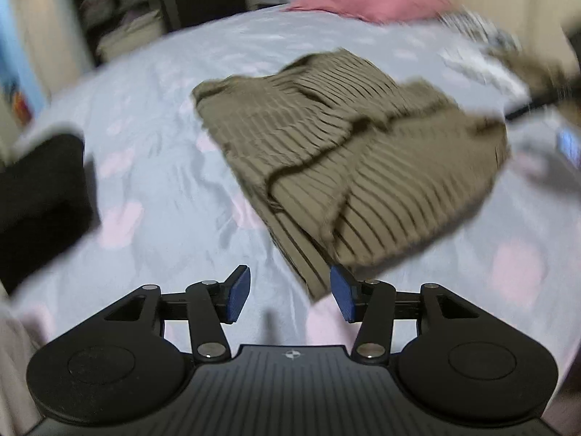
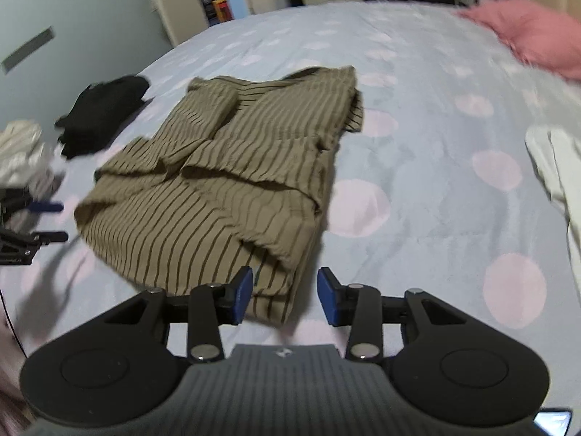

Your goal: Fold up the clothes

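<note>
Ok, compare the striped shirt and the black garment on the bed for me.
The striped shirt is olive with thin dark lines; the black garment is plain black. The shirt is much the larger in view and lies spread mid-bed in broad folded layers; the black garment sits in a small bunched heap further left, near the bed's edge. The shirt's near corner lies just ahead of the right tool; the black garment lies far from it. Both rest on the dotted bedspread.

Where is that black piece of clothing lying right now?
In the right wrist view the black garment lies on the bedspread at the far left, just beyond the striped olive shirt and behind a grey crumpled cloth.
</note>
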### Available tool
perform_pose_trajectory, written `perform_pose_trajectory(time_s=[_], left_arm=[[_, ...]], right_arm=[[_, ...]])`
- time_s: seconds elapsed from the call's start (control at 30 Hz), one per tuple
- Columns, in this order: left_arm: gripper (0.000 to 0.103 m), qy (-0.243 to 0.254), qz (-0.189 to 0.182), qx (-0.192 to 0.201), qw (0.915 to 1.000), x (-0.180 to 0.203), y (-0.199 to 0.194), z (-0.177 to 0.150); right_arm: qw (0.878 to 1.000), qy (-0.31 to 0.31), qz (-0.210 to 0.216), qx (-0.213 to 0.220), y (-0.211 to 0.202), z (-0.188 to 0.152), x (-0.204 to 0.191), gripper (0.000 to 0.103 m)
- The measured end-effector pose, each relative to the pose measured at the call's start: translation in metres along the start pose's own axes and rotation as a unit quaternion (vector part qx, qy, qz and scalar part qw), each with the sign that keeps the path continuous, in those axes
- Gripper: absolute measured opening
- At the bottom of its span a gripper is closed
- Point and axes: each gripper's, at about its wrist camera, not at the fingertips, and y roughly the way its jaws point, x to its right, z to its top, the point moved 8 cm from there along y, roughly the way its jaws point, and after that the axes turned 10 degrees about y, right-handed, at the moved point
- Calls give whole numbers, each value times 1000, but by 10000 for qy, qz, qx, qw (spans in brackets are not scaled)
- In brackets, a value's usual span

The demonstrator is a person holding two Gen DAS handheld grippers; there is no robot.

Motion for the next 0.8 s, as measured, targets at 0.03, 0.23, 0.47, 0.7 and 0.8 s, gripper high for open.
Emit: perform_pose_trajectory(time_s=[0.03,0.23,0.47,0.7,0.8], left_arm=[[47,360,146,-8,9992,9,0,0],[46,1634,634,-138,9844,55,7,-3],[44,2359,990,-237,9664,77,24,-2],[43,2963,1289,-275,9460,86,37,-1],[32,3194,1425,-310,9363,86,45,-3]], right_arm=[[9998,-196,-21,36,-1,-3,-5,43],[9859,-1631,-367,59,7,-22,-35,42],[9407,-3301,-778,102,22,-38,-63,44],[8731,-4669,-1401,-58,48,-60,-68,49],[8454,-5102,-1582,-16,56,-67,-64,48]])
